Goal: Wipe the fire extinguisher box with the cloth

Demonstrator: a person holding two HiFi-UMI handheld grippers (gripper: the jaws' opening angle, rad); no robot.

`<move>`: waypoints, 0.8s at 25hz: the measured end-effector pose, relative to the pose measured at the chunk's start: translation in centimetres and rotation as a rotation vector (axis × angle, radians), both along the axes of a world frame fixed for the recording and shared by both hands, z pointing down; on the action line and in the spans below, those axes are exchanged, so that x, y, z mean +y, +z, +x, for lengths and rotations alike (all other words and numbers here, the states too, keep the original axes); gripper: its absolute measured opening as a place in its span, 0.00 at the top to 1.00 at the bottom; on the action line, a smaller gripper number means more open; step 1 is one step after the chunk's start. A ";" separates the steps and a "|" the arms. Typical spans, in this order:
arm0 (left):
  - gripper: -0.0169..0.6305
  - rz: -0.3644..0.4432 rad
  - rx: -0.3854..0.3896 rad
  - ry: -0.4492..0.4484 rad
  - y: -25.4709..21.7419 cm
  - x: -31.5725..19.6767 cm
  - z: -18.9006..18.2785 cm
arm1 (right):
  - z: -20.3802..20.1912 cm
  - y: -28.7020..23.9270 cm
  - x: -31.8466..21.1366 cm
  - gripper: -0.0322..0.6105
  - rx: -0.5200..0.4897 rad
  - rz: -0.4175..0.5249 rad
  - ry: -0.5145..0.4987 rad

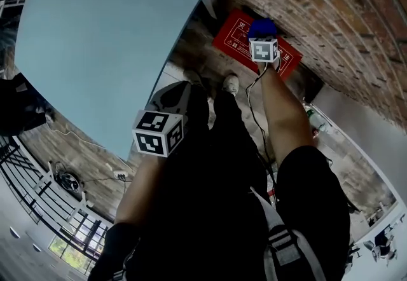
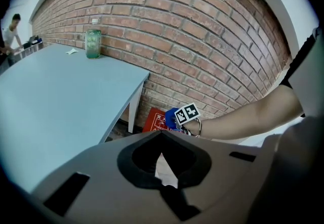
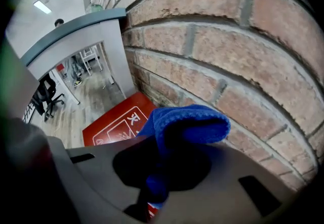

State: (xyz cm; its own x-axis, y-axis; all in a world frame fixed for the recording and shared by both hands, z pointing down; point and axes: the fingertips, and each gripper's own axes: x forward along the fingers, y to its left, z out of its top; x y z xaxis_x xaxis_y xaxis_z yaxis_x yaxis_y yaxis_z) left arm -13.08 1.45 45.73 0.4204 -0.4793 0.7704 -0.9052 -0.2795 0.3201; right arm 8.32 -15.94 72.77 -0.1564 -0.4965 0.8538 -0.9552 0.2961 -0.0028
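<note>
Cloth, blue and bunched, sits clamped in the right gripper, close over the red fire extinguisher box at the foot of the brick wall. Pressing the fold flat and sweeping edge to edge should clean best; the left gripper hangs closed, empty.

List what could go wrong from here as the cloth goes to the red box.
1. The cloth is bunched between the jaws holding it, so hard jaw edges could scrape the box instead of wiping it.
2. The brick wall sits right beside it, so the cloth may snag on brick.
</note>
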 end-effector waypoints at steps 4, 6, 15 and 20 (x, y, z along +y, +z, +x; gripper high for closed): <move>0.98 -0.009 0.005 0.044 0.1 0.4 1.6 | 4.7 0.0 2.2 0.88 0.021 -0.012 0.075; 0.98 -0.014 0.006 0.066 0.3 0.5 2.3 | 7.1 0.2 3.4 0.88 0.033 -0.018 0.116; 0.98 -0.007 0.015 0.149 0.3 0.2 5.7 | 18.0 0.3 8.4 0.88 0.095 -0.066 0.295; 0.98 0.002 0.023 0.180 -0.1 -0.4 7.1 | 19.6 0.0 11.3 0.88 0.075 -0.100 0.409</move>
